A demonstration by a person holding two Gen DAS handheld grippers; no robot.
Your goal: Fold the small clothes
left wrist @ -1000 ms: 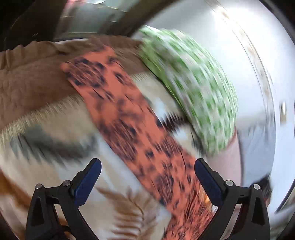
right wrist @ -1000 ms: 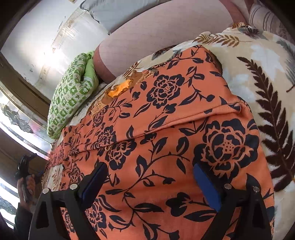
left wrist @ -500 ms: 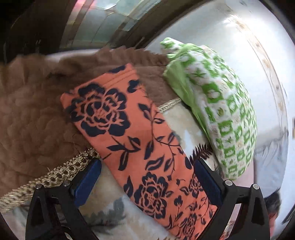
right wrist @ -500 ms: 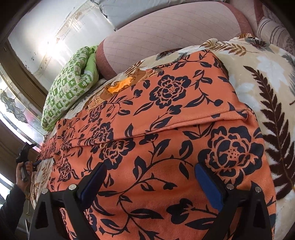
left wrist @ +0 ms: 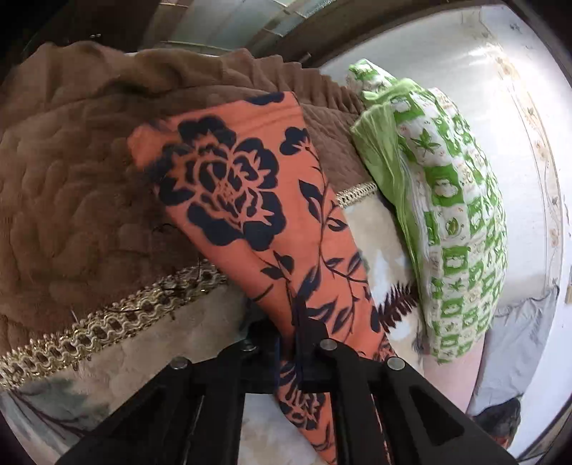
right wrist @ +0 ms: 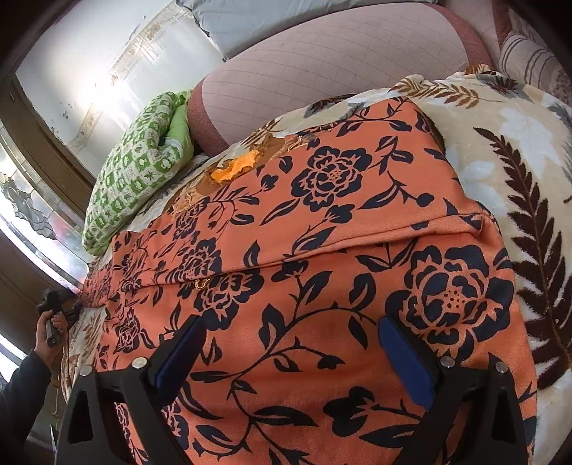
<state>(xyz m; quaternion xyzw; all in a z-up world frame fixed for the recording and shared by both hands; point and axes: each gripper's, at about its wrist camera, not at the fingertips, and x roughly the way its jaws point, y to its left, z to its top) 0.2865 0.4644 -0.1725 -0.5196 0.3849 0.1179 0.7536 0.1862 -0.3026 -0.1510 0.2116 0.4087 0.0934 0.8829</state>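
Left wrist view. Left gripper (left wrist: 295, 343) has just been closing; its jaws are now clenched on a narrow leg of the orange garment (left wrist: 250, 200), fabric pinched between them. The leg runs from the jaws up and left, its end lying on a brown quilted blanket (left wrist: 71, 186). The blanket has a gold braided trim (left wrist: 107, 322) along its lower edge and lies over a cream leaf-print blanket (left wrist: 371, 229) that covers the bed. Right of the garment, a green checked pillow (left wrist: 454, 221) leans beside a pale, glossy wall (left wrist: 500, 89). A dark wooden frame (left wrist: 357, 39) with glass panes runs across the top. Grey cloth (left wrist: 518, 336) lies below the pillow at far right.

Right wrist view. Right gripper (right wrist: 289, 357) is released, blue pads spread wide above the orange garment (right wrist: 321, 268), not pressing it. The garment lies spread flat on the leaf-print blanket (right wrist: 518, 171), with a seam or fold across its middle, and reaches away to the left edge of the bed. There a hand (right wrist: 53, 329) in a dark sleeve holds the left gripper at the fabric's far end. Behind the garment: a pink quilted cushion (right wrist: 339, 60), the green pillow (right wrist: 139, 171) to its left, a grey pillow (right wrist: 250, 18) above, and a striped cushion (right wrist: 529, 60) at top right. White scuffed wall (right wrist: 107, 64) and window glass (right wrist: 28, 204) at left, brightly lit.
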